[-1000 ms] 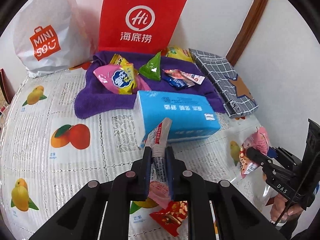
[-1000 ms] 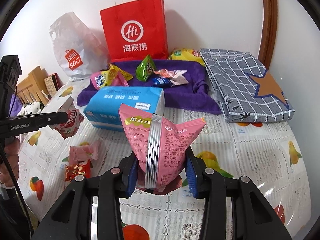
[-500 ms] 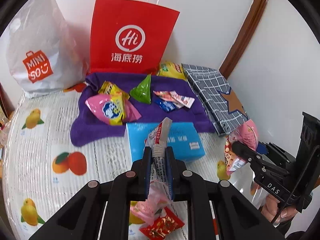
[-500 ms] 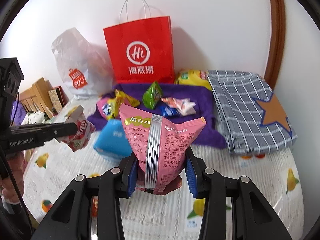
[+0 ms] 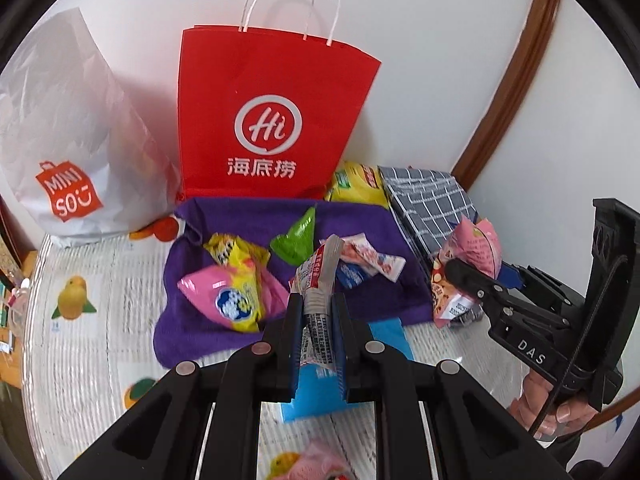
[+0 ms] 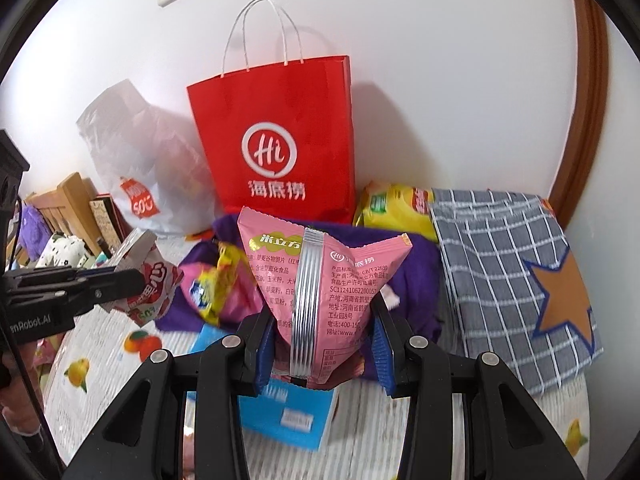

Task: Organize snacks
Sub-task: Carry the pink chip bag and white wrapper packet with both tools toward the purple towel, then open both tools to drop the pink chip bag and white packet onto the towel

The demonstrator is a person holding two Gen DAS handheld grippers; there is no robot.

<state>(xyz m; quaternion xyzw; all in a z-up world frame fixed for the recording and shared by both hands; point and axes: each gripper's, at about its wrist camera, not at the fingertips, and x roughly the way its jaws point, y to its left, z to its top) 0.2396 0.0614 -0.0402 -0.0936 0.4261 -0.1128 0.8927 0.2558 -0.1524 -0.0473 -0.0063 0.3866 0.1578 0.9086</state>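
A pink snack packet [image 6: 320,288] with a silver crimped seam stands upright between the fingers of the right gripper [image 6: 324,350], which is clamped on its lower half. The packet's long axis runs up and down, seam facing the camera. It hangs in the air above the near edge of a purple towel [image 6: 420,276] that lies toward the back of a table covered in a fruit-print cloth [image 6: 100,356].

The left gripper [image 5: 316,344] is likewise clamped on a thin red-and-white sachet [image 5: 318,276], held upright by its lower end, the top leaning slightly right. In the right wrist view this same sachet shows at the left, held clear of the table.

Straight ahead of both grippers, and lower, the purple towel already carries other snacks: a pink and yellow packet [image 5: 236,284], a green triangular packet [image 5: 296,236], and small red, white and blue wrappers [image 5: 368,264]. The towel looks like the collecting place, so both held items probably need to travel forward and down onto it. The right gripper appears nearer the towel's right half, the left gripper nearer its middle.

Just below the grippers, at the towel's near edge, lies a blue tissue pack [image 6: 288,412]. Behind the towel, against the wall, stands a red paper bag [image 5: 272,120], with a white Miniso bag [image 5: 68,152] to its left, a yellow packet [image 5: 356,184] to its right, and a folded grey checked cloth [image 6: 508,272] along the table's right edge.
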